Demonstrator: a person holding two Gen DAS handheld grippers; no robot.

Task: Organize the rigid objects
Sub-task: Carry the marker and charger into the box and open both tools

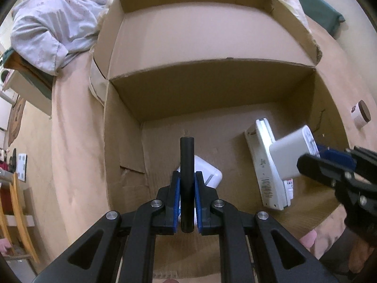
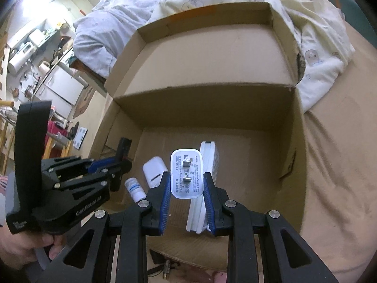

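charger (image 2: 186, 174) and black bar (image 1: 187, 184) above open box (image 1: 122, 127)

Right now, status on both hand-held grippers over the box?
Left hand-held gripper shut on black tube. Right shut on white charger. Both over cardboard box; white items on floor below.

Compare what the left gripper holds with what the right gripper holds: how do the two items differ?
The left gripper is shut on a black bar, long and slim; the right gripper is shut on a white charger, short, blocky and rounded. The black bar is plain and dark, while the white charger shows two metal prongs and printed text on its face. Both are rigid and held above the open cardboard box.
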